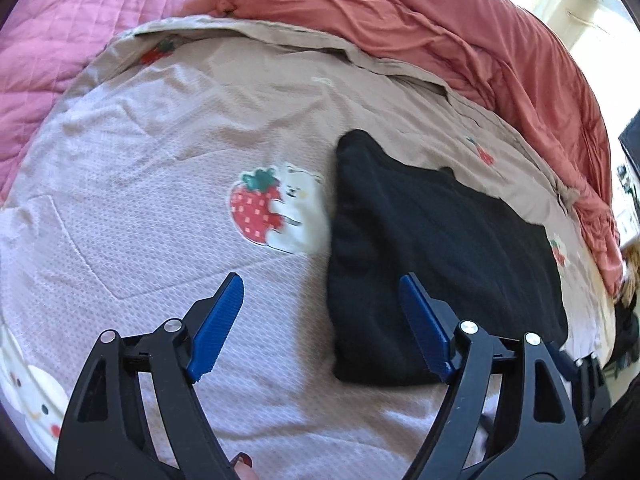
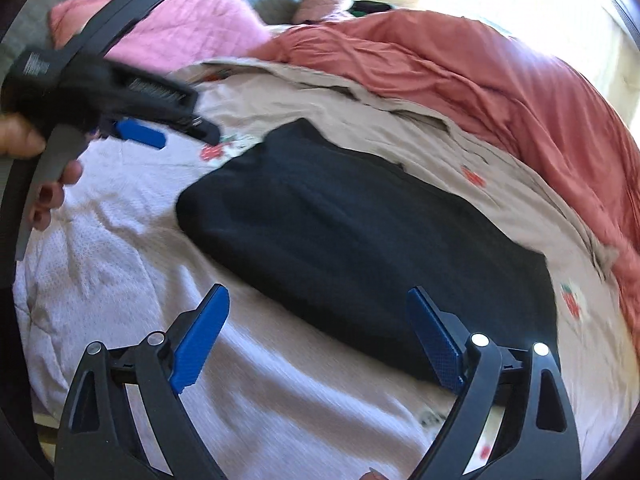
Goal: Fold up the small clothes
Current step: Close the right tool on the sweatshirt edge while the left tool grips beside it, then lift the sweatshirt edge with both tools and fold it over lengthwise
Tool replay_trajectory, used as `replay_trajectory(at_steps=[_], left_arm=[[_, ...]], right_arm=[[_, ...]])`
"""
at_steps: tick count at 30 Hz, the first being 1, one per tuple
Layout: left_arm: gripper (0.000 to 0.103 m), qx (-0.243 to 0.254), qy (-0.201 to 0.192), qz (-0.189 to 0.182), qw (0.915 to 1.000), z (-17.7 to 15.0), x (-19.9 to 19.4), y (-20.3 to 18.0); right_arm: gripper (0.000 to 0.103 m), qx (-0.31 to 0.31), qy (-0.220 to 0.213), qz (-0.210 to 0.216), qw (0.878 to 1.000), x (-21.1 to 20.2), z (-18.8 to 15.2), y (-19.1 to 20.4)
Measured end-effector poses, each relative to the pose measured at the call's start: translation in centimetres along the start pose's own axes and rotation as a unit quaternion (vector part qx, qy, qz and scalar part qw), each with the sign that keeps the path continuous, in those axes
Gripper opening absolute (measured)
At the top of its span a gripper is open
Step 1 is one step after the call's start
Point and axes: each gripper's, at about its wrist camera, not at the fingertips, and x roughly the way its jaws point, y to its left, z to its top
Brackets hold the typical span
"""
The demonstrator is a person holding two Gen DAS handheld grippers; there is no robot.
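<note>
A black garment lies folded flat in a rough rectangle on the beige strawberry-print bedspread. It also shows in the right wrist view. My left gripper is open and empty, hovering over the garment's left edge, its right finger above the cloth. My right gripper is open and empty above the garment's near edge. The left gripper also shows in the right wrist view, held by a hand at the upper left.
A rumpled coral-red duvet is bunched along the far side of the bed. A pink quilted blanket lies at the far left. A bright window area sits at the upper right.
</note>
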Motion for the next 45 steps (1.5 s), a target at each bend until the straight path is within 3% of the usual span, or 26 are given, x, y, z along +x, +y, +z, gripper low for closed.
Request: replay_trajectory(at_steps=[8,13,22,26,31,38,41,44,45], left_arm=[[0.074,-0.050,0.016,-0.010,0.9986,1.0,1.2,2.5],[0.077,-0.056,0.019,-0.020,0.9980,1.3,1.6,2.5],[0.078,-0.091,0.034,-0.038,0.9945,1.7,3.5,3.8],[0.079,-0.091,0.030,-0.054,0.9939,2.5,4.4,3.7],[0.081,-0.109,0.040,-0.122,0.9857,3.3,5.8,3.1],[0.083,-0.151,0.082,-0.237,0.9562,3.2,8.7,2.2],[0.083,-0.132,0.087,-0.228,0.9607,3.4,9.3,1.2],[0.080,-0.120,0.091,-0.243,0.9583,3.5,9.8,0.2],[0.070,-0.116,0.093,-0.249,0.9569,3.5,9.8,-0.2]], right_arm=[[0.088,-0.083,0.042,-0.033,0.995,4.9,1.6,4.0],[0.088,-0.132,0.034,-0.050,0.989,6.4,1.4,5.5],[0.086,-0.120,0.011,-0.070,0.990,8.7,3.3,5.3],[0.066,-0.117,-0.019,-0.063,0.991,7.8,3.2,5.4],[0.017,-0.090,-0.047,-0.029,0.994,6.2,3.4,4.6],[0.010,0.000,-0.054,0.027,0.998,4.8,3.8,2.1],[0.010,0.007,-0.056,0.033,0.998,4.5,3.7,1.9],[0.010,0.005,-0.055,0.036,0.998,4.4,3.6,2.0],[0.010,0.006,-0.055,0.037,0.998,4.4,3.5,2.0]])
